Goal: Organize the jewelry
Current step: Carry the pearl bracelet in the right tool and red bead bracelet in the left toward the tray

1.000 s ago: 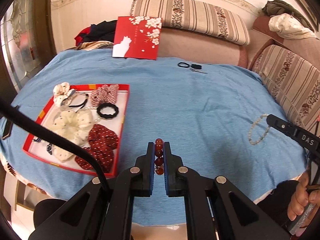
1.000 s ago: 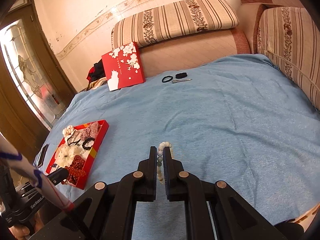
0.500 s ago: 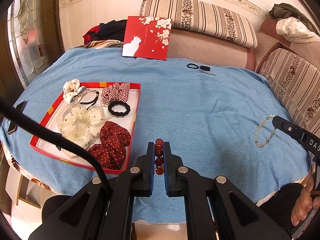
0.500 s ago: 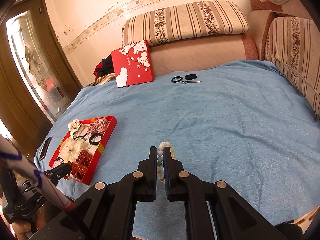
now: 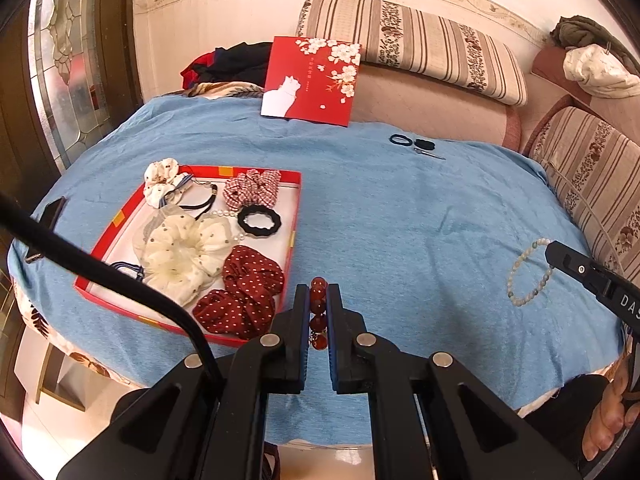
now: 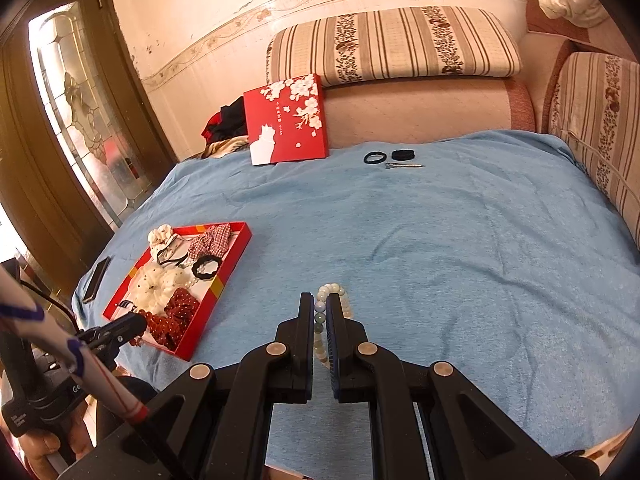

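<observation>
Though most print is too small to read, "DAS" shows in white on my right hand-held gripper (image 5: 560, 258) in the left wrist view, and the red lid (image 5: 312, 80) w/ white cat & blossoms carries tiny characters I can't make out. My left hand-held gripper (image 5: 319, 304) is nearly closed, pinching the dark red bead bracelet (image 5: 319, 312) just beside the red tray's (image 5: 294, 216) near-right corner, above the blue-covered counter (image 5: 400, 220). My right one is likewise nearly closed on the pale bead bracelet (image 6: 330, 292), well apart from the tray to its right.
</observation>
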A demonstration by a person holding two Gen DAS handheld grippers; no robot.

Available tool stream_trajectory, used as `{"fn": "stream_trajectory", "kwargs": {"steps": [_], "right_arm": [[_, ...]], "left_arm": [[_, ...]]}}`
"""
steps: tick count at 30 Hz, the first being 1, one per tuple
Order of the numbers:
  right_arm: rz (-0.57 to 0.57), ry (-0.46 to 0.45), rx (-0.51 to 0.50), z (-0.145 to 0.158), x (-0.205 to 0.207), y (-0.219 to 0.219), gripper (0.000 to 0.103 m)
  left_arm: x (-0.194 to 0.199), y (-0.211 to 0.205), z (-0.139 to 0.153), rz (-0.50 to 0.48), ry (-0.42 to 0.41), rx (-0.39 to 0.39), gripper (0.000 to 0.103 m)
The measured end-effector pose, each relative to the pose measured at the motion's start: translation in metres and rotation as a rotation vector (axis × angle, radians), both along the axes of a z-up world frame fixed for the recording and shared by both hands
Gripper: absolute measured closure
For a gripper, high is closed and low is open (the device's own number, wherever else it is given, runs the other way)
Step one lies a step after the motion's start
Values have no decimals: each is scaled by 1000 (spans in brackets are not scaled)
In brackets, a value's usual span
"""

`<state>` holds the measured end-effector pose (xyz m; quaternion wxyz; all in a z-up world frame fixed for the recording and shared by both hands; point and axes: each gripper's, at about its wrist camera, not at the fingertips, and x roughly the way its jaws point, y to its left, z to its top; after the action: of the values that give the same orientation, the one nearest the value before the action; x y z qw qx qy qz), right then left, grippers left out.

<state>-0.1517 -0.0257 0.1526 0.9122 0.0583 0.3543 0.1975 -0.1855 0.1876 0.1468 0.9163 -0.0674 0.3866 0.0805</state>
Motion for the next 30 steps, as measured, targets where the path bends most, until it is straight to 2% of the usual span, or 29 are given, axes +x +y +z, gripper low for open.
{"fn": "stream_trajectory", "kwargs": {"steps": [30], "right_arm": [[152,-19,-69,10,0,77,96]], "left_arm": [[-6,50,-4,105,15,-36,96]]}}
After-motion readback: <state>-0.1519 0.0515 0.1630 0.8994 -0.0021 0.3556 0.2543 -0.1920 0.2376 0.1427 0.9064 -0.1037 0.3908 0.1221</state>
